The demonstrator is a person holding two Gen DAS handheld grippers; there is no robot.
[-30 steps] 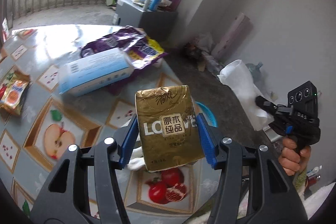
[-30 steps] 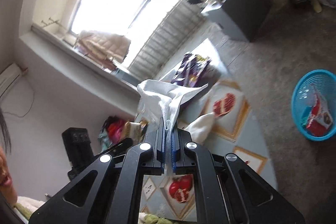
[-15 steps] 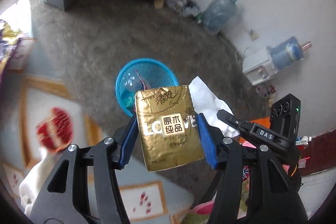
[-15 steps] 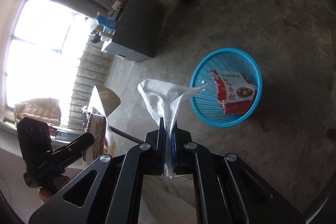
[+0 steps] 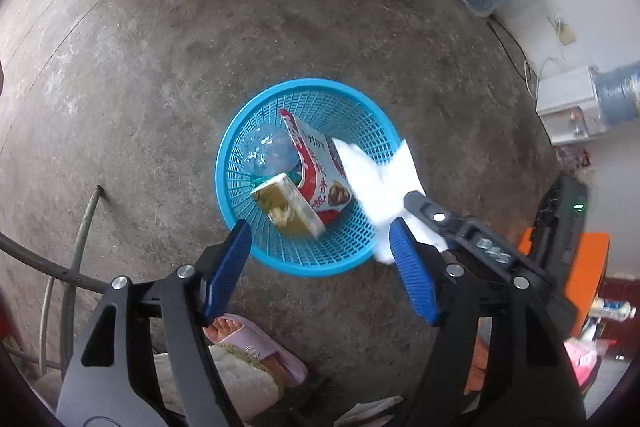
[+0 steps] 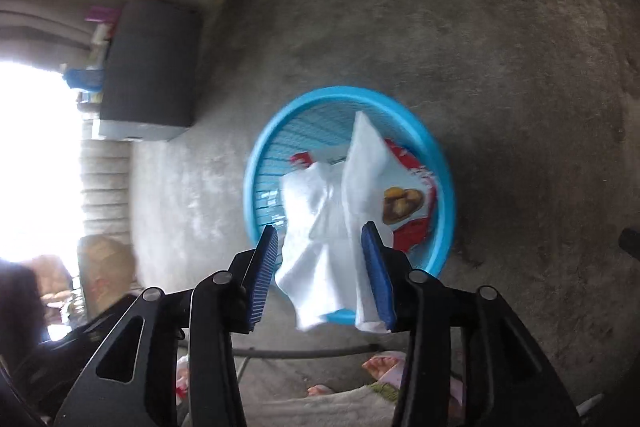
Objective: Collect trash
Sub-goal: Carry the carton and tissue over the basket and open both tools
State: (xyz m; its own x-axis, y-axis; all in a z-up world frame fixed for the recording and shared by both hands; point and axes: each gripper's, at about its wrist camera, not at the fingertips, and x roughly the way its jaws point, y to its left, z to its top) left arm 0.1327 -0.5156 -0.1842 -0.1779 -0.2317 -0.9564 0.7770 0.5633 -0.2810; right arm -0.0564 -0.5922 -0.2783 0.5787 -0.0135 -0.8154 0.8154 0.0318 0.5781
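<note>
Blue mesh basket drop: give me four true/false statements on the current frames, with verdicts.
1. The gold tissue pack lies inside the round blue plastic mesh basket. True.
2. The left gripper is clamped on the gold pack. False: its jaws stand open with nothing between them.
3. The white paper tissue sits between the open jaws of the right gripper, above the basket. True.
4. The basket stands on the patterned table. False: it stands on the bare concrete floor.
</note>
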